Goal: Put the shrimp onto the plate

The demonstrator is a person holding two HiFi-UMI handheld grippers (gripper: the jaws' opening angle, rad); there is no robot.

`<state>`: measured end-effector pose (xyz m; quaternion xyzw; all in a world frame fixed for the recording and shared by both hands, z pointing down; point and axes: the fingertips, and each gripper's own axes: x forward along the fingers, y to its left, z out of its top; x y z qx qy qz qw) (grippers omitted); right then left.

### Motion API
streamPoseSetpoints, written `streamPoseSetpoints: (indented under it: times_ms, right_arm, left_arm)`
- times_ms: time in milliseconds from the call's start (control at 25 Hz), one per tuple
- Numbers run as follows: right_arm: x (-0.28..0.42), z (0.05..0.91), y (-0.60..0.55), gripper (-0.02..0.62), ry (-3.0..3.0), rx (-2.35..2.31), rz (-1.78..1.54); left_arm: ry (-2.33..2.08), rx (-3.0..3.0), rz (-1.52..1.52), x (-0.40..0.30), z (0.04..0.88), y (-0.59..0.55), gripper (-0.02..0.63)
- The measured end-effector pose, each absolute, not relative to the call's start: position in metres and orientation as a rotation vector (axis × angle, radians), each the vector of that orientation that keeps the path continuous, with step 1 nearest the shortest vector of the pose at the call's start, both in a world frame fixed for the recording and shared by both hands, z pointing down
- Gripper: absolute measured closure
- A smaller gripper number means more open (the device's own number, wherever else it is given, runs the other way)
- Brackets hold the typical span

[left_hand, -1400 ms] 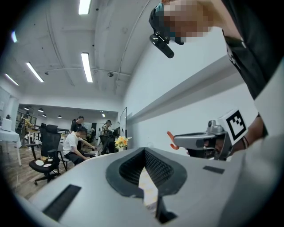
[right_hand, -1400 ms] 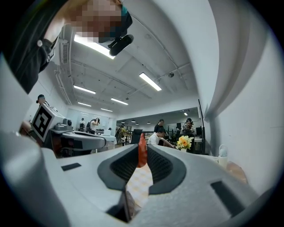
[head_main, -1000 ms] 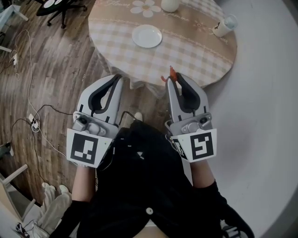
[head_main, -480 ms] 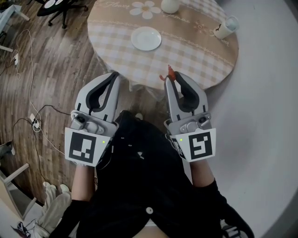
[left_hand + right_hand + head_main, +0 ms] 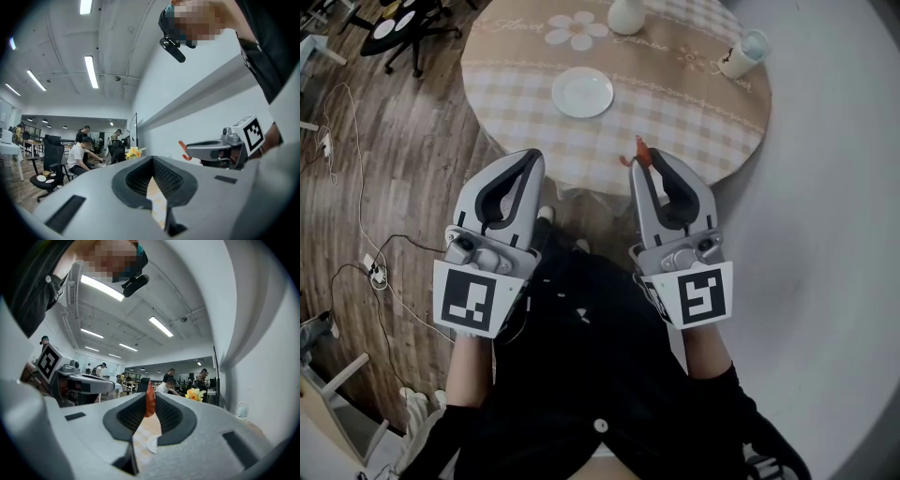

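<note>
- Head view: the right gripper (image 5: 644, 161) pinches the little orange shrimp (image 5: 639, 150) at its tips. The white plate (image 5: 582, 92) sits on the table (image 5: 694, 103), ahead of the shrimp and a bit to the left. The left gripper (image 5: 528, 157) is beside it.
- Left gripper view: its jaws are pressed together with nothing in them.
- Right gripper view: the jaws squeeze the shrimp (image 5: 150, 401), which stands up tall. The plate (image 5: 152, 445) peeks through the gap below, so I think this gripper must go forward and down.
</note>
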<state>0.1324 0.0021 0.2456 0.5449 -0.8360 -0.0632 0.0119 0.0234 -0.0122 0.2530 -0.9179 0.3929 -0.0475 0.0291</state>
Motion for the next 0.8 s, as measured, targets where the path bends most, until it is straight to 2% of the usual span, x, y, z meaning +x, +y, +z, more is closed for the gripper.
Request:
streamPoseSetpoints:
  times_ms: [800]
  right_arm:
    - [0.082, 0.241, -0.110, 0.548, -2.462, 1.820, -0.200]
  left_arm:
    - [0.966, -2.905, -0.128, -0.010, 0.246, -0.138, 0.604]
